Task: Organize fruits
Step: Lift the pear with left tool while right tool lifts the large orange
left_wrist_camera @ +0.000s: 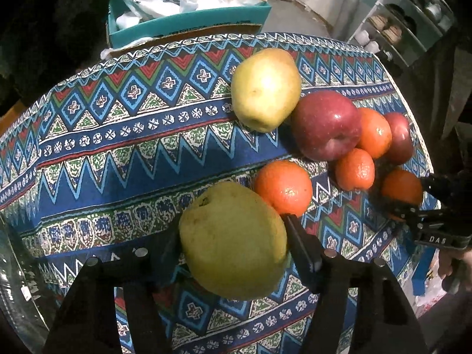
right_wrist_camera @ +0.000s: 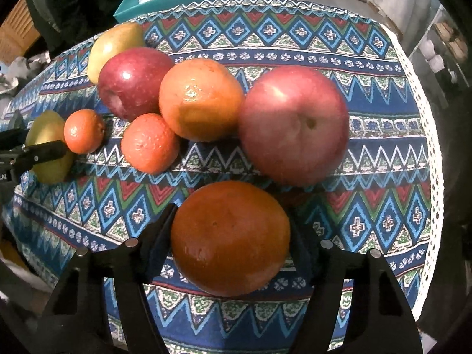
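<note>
Overhead light leaves white glare spots on the red apple (right_wrist_camera: 134,81) and orange (right_wrist_camera: 200,98), the patterned tablecloth (left_wrist_camera: 118,135) bows with fisheye distortion, and frame corners fall black and softly blurred.

L+R wrist cams | steep down, close | share fruits (left_wrist_camera: 324,126) on tablecloth (right_wrist_camera: 265,44)

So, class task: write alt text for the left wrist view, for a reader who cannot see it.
The left gripper closes around a yellow-green apple on a patterned tablecloth. Beyond lie another yellow apple, red apples and oranges.
</note>
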Demonstrator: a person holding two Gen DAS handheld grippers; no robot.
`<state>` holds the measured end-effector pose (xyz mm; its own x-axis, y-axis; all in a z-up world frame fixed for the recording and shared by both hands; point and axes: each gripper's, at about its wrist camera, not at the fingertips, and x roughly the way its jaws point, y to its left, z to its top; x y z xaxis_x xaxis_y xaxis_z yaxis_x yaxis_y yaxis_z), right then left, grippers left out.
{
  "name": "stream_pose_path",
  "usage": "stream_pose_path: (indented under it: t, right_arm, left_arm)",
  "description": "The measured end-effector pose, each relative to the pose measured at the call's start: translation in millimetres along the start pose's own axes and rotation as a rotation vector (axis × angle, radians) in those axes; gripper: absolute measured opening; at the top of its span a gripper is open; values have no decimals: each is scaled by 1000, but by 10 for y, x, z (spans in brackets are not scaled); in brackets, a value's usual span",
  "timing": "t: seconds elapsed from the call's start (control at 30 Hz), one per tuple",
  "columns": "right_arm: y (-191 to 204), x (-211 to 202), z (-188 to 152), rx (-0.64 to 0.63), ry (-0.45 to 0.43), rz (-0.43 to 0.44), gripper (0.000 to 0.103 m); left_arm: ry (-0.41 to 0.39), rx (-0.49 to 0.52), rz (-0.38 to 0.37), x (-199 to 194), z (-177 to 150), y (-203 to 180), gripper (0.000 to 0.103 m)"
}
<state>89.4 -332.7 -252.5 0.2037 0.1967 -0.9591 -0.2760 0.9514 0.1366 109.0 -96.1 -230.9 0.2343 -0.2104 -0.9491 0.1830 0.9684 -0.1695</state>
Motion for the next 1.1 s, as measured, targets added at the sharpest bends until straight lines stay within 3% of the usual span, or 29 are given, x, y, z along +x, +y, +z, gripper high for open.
stream_pose_path:
  t: [0.4,0.63,0.8,1.1]
  right_arm:
    - [329,-206,38,-42,-67,49,70]
    - [531,-371,179,-63,-115,70,70]
    - [615,-530,114,-90,-149,100,70]
    - [970,-811,288,-131,-217,179,70]
  left_arm:
    - [-19,9,7,-184,-176,31,67]
    - [-59,49,35,-416,-252,-26,67]
    - [-83,65,27,-586,-309,-52,67]
    - [-148,72,22,-949,-354,-58,67]
